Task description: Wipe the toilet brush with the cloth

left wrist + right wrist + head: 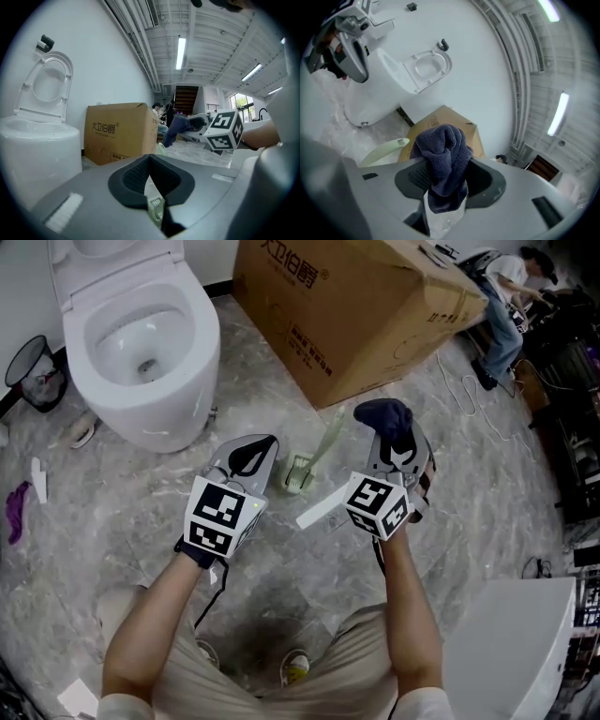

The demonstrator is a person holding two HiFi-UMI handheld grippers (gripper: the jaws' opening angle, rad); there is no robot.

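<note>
The pale green toilet brush (300, 473) stands on the marble floor between my two grippers, its handle (330, 437) leaning up toward the cardboard box. My right gripper (401, 439) is shut on a dark blue cloth (385, 418), which bunches up out of the jaws (443, 157) just right of the handle (384, 152). My left gripper (251, 457) sits just left of the brush with its jaws together and nothing clearly between them. From the left gripper view the handle tip (161, 148) shows ahead, with the cloth (178, 127) beyond it.
A white toilet (141, 352) with its lid up stands at the far left. A large cardboard box (352, 310) is behind the brush. A black bin (36, 371) and a purple rag (17, 510) lie at the left. A white strip (322, 507) lies by the right gripper. People sit at the far right.
</note>
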